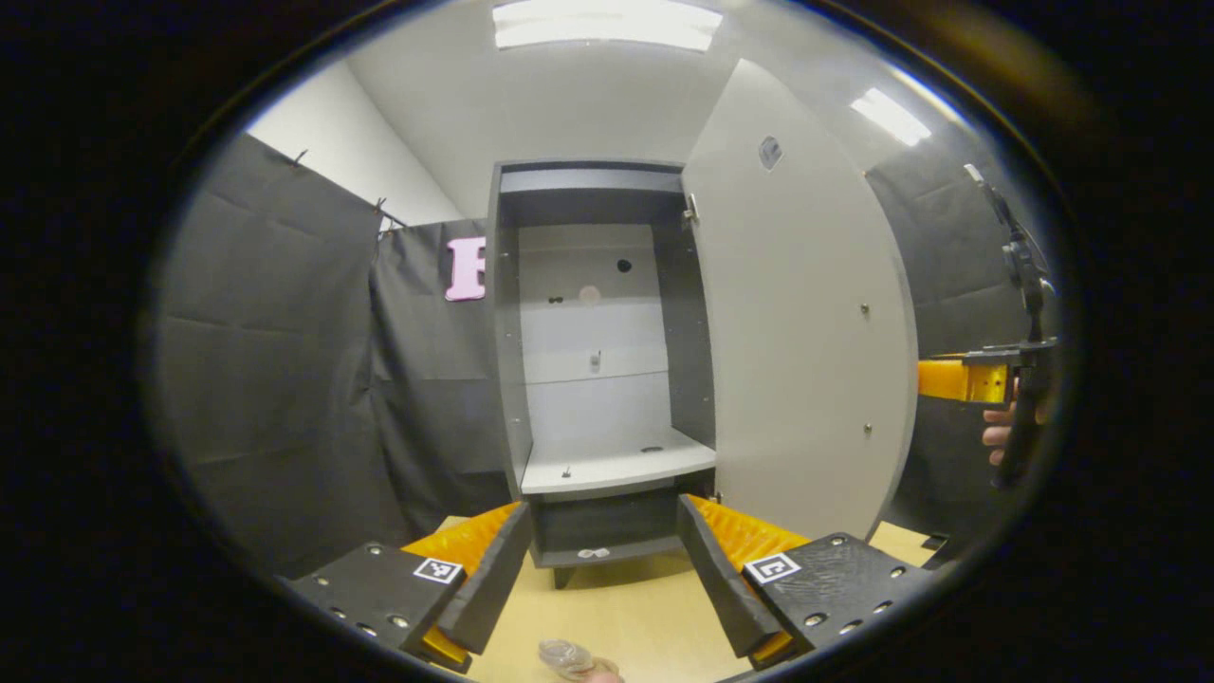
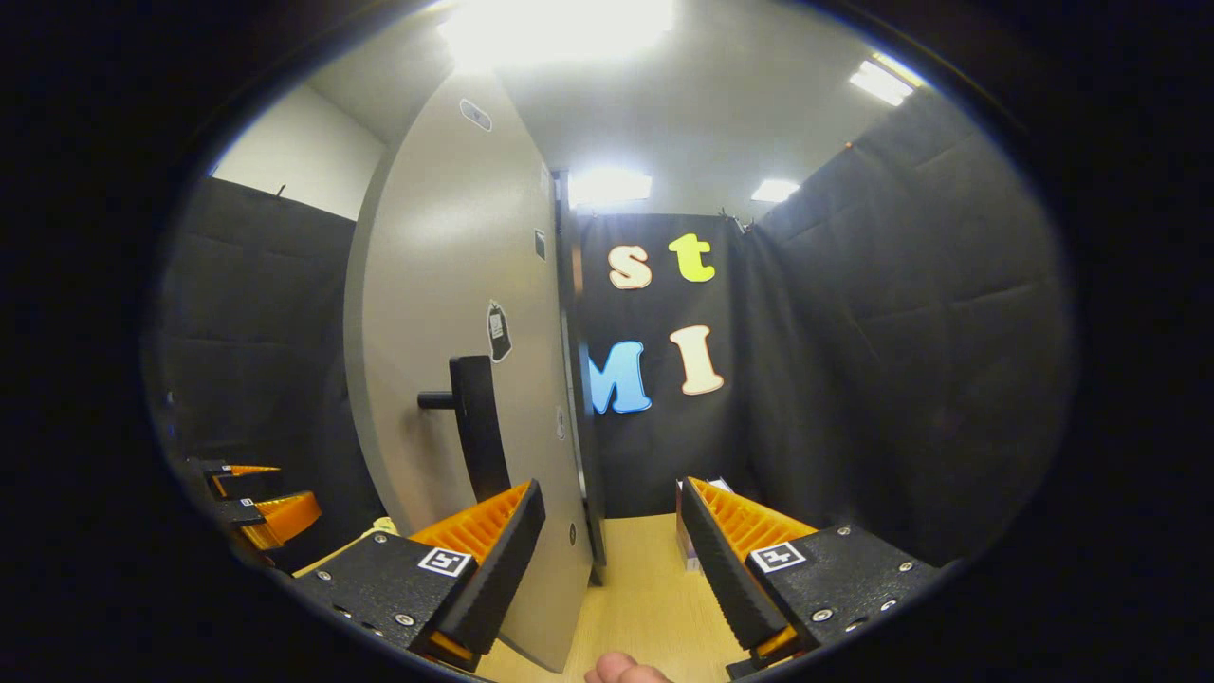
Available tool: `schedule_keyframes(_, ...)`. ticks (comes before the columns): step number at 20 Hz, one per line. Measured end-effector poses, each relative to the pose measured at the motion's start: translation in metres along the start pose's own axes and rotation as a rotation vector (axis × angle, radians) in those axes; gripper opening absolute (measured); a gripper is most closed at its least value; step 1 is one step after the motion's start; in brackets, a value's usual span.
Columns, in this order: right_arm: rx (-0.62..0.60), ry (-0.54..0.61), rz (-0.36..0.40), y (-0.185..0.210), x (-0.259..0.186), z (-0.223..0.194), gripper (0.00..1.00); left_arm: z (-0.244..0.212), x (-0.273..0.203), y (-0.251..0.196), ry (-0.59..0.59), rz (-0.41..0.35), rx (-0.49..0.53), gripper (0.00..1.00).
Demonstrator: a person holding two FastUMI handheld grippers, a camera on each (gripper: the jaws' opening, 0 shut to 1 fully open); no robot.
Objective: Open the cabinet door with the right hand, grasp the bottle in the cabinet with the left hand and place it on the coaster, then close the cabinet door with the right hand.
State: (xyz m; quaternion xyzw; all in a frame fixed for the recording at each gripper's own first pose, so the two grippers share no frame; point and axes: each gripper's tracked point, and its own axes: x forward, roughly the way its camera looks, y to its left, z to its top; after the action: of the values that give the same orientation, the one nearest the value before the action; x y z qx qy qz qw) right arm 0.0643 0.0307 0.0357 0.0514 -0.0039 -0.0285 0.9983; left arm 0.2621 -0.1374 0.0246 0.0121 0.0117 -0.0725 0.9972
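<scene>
Gaping empty, left tongs [image 1: 602,579] facing cabinet [image 1: 597,332] at twelve o'clock, shelves bare. Bottle [image 1: 567,656] lying at six o'clock, apparently on surface [image 1: 635,607]; coaster unconfirmed. Right tongs [image 2: 607,560] gaping empty, door [image 2: 455,313] at eleven o'clock, open. Closing is remaining.

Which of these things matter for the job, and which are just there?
For the job: cabinet, its open door, door handle, left gripper, right gripper, both open; a clear thing on the table, perhaps the bottle.
Just there: sticker on the door, ceiling lights.
</scene>
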Motion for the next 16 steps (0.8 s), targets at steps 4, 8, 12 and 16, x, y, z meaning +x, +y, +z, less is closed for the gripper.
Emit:
schedule_keyframes(4,0.041,-0.029,0.064,0.05,0.009,-0.007,0.91,-0.016,0.003,0.033,-0.001,0.029,0.009,0.89)
schedule_keyframes(8,0.036,0.004,0.099,0.084,0.032,-0.024,0.92,-0.024,-0.005,0.066,0.028,0.098,0.026,0.92)
schedule_keyframes(12,0.061,0.019,0.128,0.104,0.047,-0.024,0.92,-0.026,-0.007,0.087,0.03,0.148,0.014,0.89)
schedule_keyframes(16,0.028,0.018,0.128,0.107,0.053,-0.025,0.93,-0.027,-0.005,0.096,0.033,0.173,-0.017,0.89)
